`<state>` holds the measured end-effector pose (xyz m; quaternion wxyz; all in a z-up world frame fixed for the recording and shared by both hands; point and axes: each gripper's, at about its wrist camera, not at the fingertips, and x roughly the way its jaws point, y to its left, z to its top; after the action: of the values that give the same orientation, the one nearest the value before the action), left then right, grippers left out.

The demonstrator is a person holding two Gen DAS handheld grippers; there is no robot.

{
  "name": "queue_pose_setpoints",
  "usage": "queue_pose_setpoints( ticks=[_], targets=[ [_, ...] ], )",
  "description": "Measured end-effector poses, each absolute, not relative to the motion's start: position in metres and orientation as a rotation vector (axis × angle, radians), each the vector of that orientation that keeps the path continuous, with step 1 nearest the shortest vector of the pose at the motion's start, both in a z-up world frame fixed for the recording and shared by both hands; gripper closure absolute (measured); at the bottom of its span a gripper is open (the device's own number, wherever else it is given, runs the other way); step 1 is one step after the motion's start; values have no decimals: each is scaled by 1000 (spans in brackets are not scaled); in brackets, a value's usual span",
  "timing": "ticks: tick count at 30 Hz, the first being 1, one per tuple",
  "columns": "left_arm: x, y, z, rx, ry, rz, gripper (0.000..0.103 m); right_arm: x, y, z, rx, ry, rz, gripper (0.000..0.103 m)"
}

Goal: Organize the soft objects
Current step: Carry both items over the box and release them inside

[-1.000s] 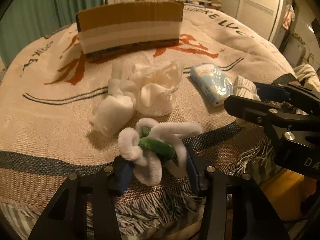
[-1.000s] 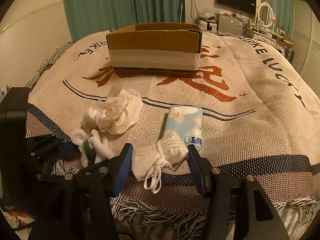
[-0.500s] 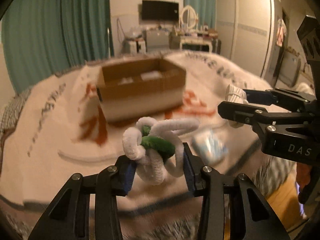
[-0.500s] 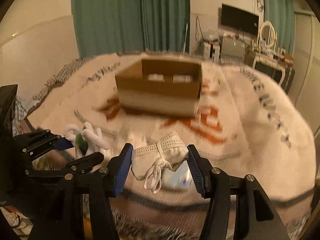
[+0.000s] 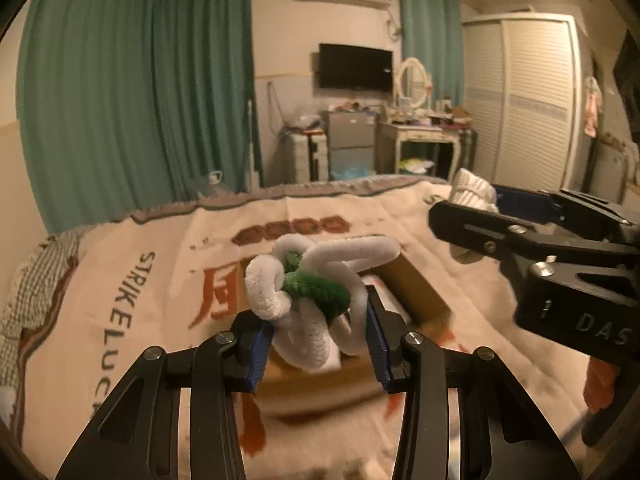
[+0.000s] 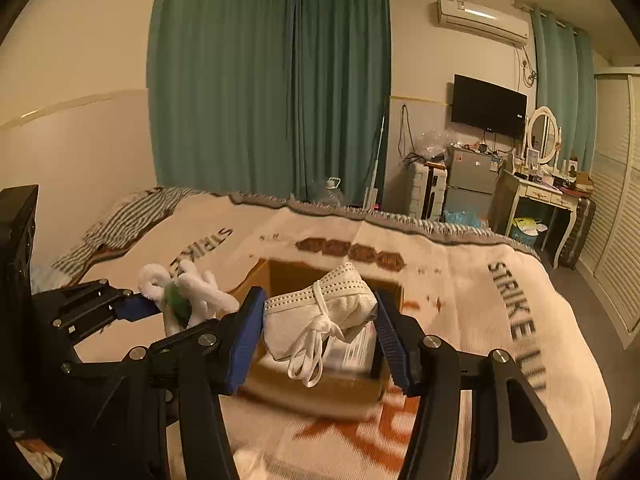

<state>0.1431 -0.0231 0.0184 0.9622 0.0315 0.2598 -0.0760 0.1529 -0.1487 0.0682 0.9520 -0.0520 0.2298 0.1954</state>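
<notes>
My left gripper [image 5: 316,340] is shut on a white and green chenille twist [image 5: 312,292] and holds it in the air over the near edge of the open cardboard box [image 5: 416,292]. The twist also shows in the right wrist view [image 6: 184,292]. My right gripper [image 6: 318,332] is shut on a folded white face mask [image 6: 320,312] with its ear loops hanging down, above the cardboard box [image 6: 288,276]. The right gripper with the mask [image 5: 474,192] shows at the right of the left wrist view. White packets lie inside the box.
The box sits on a bed covered by a beige woven blanket [image 6: 480,304] with orange characters and black lettering. A striped cloth [image 6: 120,220] lies at the bed's far left. Green curtains, a TV, a dresser and a wardrobe stand beyond the bed.
Both grippers have lifted their objects off the blanket and carried them forward to above the box. The other items on the blanket's near edge have dropped out of view.
</notes>
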Motion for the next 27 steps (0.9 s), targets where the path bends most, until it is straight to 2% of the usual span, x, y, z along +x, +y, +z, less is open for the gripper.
queue_pose_setpoints(
  ticks=[5,11,17,19,21,22,23,25,27],
  targets=[
    [193,-20,-2,75,556,-137,62,215,-140,55,-95,512,403,48],
    [233,-20,-42,83,641,-116,62,270,-137,1,-88,627,405,49],
    [247,-18,-61,72,690,-120,61,289,-144,-37,-58,693,422,49],
    [242,-19,-58,63,667,-126,55,289,-145,-39,-44,691,428,48],
    [243,-15,-55,45,646,-118,39,288,-145,-38,-48,682,417,46],
    [243,-14,-51,42,643,-94,23,287,-145,-35,-51,683,408,43],
    [241,-12,-47,38,633,-79,16,285,-146,-32,-51,679,395,37],
    [234,-11,-35,46,603,-58,16,278,-150,-22,-43,665,380,25],
    [224,-10,-17,66,576,-40,16,266,-155,-5,-43,635,367,23]
  ],
)
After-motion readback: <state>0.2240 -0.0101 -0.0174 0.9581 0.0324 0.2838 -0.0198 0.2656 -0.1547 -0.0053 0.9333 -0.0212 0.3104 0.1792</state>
